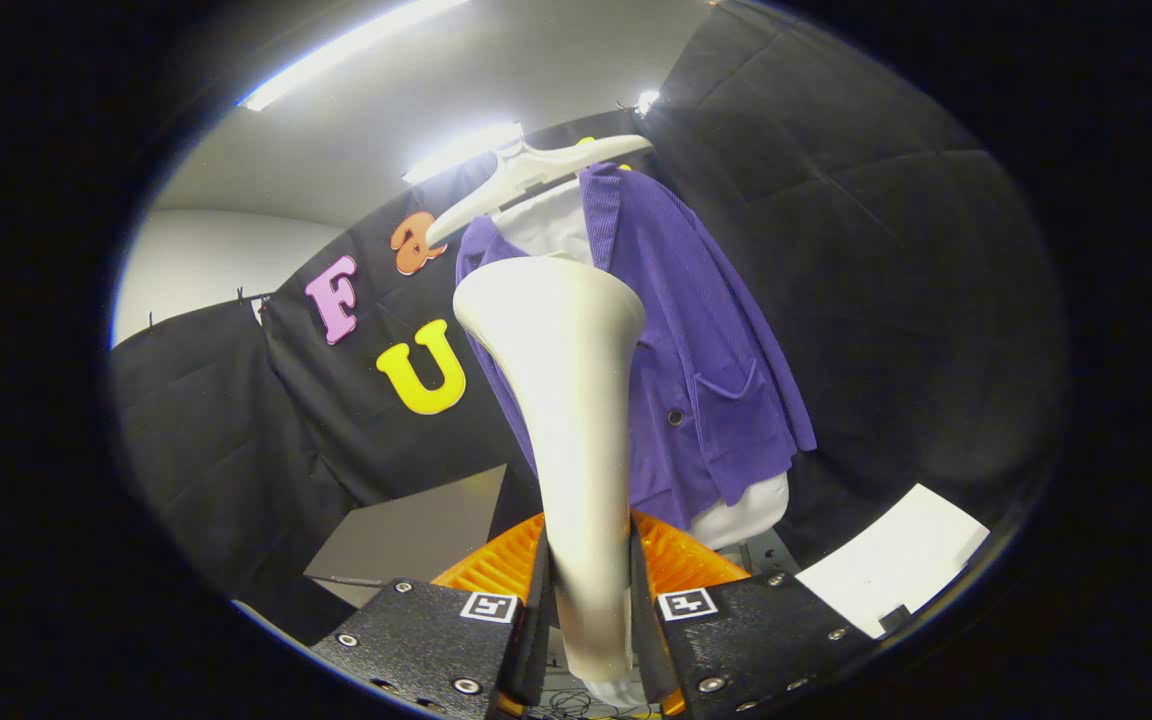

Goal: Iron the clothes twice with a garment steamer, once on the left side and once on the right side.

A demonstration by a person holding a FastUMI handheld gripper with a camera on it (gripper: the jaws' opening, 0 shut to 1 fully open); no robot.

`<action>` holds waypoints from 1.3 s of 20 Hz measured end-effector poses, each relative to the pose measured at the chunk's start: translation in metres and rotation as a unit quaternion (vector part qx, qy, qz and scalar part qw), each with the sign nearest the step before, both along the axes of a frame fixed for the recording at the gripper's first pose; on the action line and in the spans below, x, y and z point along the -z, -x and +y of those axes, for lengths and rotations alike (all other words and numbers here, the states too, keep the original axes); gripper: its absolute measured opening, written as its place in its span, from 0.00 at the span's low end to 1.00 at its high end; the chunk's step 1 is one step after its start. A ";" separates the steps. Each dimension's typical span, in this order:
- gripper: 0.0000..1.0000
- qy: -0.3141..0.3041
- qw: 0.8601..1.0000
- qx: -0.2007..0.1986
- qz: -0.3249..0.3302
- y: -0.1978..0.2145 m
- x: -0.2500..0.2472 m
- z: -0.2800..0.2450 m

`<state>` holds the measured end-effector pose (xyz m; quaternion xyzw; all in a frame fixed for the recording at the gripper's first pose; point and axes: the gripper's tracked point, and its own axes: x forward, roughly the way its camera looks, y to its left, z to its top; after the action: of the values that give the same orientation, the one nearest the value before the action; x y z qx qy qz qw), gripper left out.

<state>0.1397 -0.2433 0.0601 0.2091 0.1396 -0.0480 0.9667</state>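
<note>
A: Garment steamer (571, 400) is clamped in the gripper (591, 600). Handle sits between the two fingers, both pressing on it, jaws closed down to the handle's width. Body rises straight ahead of the fingers, widening to a flared head at the top.

B: Where's the clothing relative to the head?

A: Purple corduroy jacket (696, 360) hangs just beyond the steamer, mostly to its right from this view. Steamer head overlaps the jacket's left front edge near the collar. Can't tell if it's touching the fabric or just in front of it.

B: What's under the jacket?

A: White shirt (546, 225) shows at the neck opening, and a white hem pokes out below the jacket's bottom edge. Jacket has a patch pocket and a dark button on the front.

B: Hung how?

A: White hanger (526, 175), tilted, its left arm sticking out past the jacket shoulder. What it hangs from is not visible.

B: Anything else nearby?

A: White sheet (896, 555) lying flat, lower right, well apart from the jacket. Grey panel (416, 535) lower left, beyond the left finger. Ceiling strip lights (456, 150) above.
</note>
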 end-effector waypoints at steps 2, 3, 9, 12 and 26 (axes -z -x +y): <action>0.36 -0.005 0.999 0.004 -0.032 -0.010 -0.024 -0.007; 0.36 0.000 0.999 0.008 -0.045 -0.017 -0.033 -0.013; 0.36 -0.007 0.994 0.020 -0.103 -0.062 -0.078 -0.035; 0.36 -0.012 0.991 0.023 -0.129 -0.085 -0.093 -0.045; 0.36 -0.014 0.990 0.091 -0.111 -0.193 -0.062 -0.133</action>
<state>0.3330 -0.3763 0.1220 0.2382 0.0120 -0.1101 0.9649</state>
